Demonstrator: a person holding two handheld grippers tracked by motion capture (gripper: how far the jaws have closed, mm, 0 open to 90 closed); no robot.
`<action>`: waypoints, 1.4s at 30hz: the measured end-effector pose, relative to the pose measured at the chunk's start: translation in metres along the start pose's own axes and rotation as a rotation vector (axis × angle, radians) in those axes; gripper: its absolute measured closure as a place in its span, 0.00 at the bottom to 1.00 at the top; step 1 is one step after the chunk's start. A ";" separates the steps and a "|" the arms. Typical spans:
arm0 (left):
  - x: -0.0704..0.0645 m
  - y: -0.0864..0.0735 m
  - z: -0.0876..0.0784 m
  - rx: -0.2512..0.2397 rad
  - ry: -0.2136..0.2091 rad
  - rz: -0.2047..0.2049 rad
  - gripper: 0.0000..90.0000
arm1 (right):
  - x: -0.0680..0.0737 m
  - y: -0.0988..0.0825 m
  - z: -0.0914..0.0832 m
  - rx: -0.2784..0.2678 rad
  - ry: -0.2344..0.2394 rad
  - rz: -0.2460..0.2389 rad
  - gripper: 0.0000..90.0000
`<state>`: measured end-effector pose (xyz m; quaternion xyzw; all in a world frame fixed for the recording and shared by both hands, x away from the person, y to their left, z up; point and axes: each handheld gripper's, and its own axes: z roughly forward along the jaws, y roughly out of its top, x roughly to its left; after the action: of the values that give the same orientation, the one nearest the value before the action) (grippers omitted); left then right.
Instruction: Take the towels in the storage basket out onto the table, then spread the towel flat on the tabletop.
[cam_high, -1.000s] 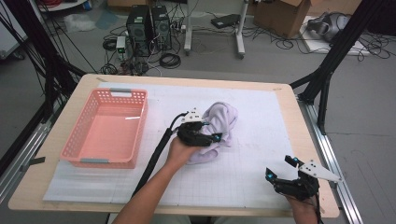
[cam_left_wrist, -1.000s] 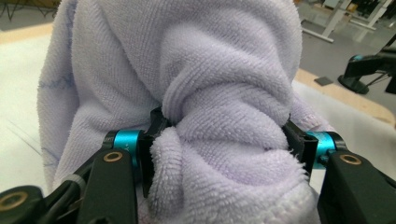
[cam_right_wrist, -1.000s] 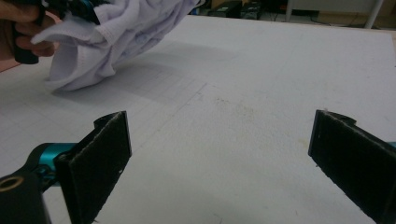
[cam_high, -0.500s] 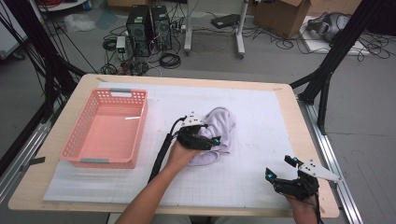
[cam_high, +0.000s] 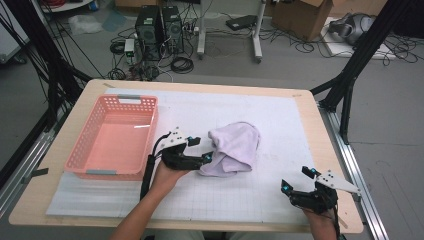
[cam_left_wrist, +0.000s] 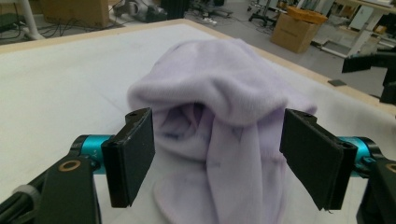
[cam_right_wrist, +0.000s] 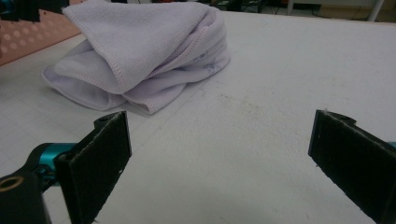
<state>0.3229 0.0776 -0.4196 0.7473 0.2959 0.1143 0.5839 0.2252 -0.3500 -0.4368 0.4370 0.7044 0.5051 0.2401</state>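
Note:
A crumpled pale lilac towel (cam_high: 235, 147) lies in a heap on the white mat, mid-table. My left gripper (cam_high: 201, 149) rests just left of it, pointing at it. In the left gripper view its jaws stand wide on either side of the towel's (cam_left_wrist: 219, 84) near fold without pressing on it. They have just been opening, then eased in slightly. My right gripper (cam_high: 296, 178) sits open and empty near the front right edge. The towel (cam_right_wrist: 140, 51) lies well beyond its jaws.
A pink plastic basket (cam_high: 115, 172) with nothing in it stands at the table's left, close behind my left hand. The table's front and right edges are near the right gripper. Computers, cables and boxes lie on the floor beyond the table.
The left gripper has drawn back leftward off the towel with its jaws spread wider. The towel heap has settled a bit lower and nearer. The right gripper has not moved.

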 end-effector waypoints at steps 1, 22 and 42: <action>0.000 -0.004 -0.004 0.010 0.000 0.001 0.30 | 0.000 0.000 0.001 0.002 -0.002 0.000 0.05; -0.006 -0.026 -0.022 -0.042 0.026 0.001 0.19 | -0.002 0.004 0.009 0.019 -0.040 0.001 0.05; 0.004 -0.032 -0.030 -0.049 0.063 -0.010 0.19 | 0.002 0.004 0.020 0.043 -0.013 -0.028 0.05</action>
<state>0.3009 0.1087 -0.4419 0.7272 0.3150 0.1422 0.5931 0.2412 -0.3383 -0.4403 0.4356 0.7195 0.4835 0.2425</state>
